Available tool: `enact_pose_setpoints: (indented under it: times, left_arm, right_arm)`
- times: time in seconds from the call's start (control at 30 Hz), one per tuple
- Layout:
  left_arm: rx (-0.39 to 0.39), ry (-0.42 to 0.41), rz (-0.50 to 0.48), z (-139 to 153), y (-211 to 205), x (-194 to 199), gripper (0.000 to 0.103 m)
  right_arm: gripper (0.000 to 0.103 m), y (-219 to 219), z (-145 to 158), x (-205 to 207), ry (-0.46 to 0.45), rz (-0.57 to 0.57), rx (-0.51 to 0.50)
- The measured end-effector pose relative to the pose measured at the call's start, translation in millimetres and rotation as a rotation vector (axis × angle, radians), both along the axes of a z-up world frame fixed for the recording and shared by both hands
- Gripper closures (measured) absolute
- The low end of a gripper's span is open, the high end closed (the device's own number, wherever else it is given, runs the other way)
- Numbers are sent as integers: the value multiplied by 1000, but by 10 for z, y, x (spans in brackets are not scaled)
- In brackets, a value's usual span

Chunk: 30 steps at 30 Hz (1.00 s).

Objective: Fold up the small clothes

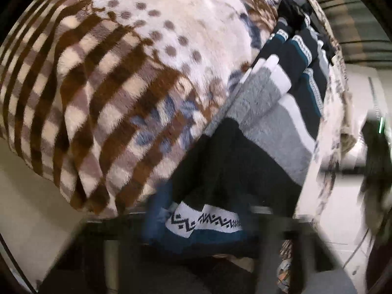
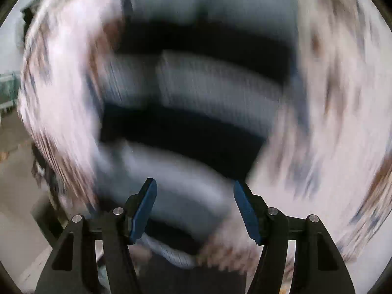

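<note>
Right wrist: one striped sweater (image 2: pixel 196 127), one blanket (image 2: pixel 330 122).

Patterned fleece blanket (image 1: pixel 152 56) under a striped knit garment (image 1: pixel 276 112), spread flat

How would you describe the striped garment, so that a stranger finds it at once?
Look first for the big fleece blanket, cream with brown checks and grey dots. On it lies the striped garment, with wide black, grey and white bands. Its teal band with a white zigzag-patterned strip sets it apart from the blanket.
</note>
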<state>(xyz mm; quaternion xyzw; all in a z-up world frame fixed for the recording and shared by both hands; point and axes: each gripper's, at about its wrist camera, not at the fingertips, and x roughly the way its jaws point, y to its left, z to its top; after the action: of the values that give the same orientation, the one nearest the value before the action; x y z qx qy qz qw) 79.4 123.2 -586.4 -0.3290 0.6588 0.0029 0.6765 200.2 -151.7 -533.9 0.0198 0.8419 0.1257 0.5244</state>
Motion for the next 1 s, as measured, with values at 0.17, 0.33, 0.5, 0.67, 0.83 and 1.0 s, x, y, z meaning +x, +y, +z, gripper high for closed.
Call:
enact_pose_setpoints:
  times: [0.17, 0.33, 0.5, 0.67, 0.83, 1.0]
  left_arm:
    - [46, 10, 7, 136, -94, -28, 95]
    - [104, 62, -26, 152, -187, -15, 93]
    - [106, 7, -100, 804, -381, 332, 58]
    - [70, -192, -142, 1280, -537, 1209, 35]
    - [100, -350, -184, 1207, -633, 2708, 35]
    - [160, -320, -328, 591, -847, 4059, 37]
  right_arm:
    - [71, -185, -467, -1197, 149, -120, 129]
    - [95, -265, -509, -1595, 82, -150, 128]
    - [63, -582, -195, -1393, 38, -224, 192]
    - [45, -1097, 385, -781, -173, -313, 223]
    - [45, -1520, 490, 219, -297, -419, 208]
    - [45, -1682, 524, 1571, -422, -525, 153]
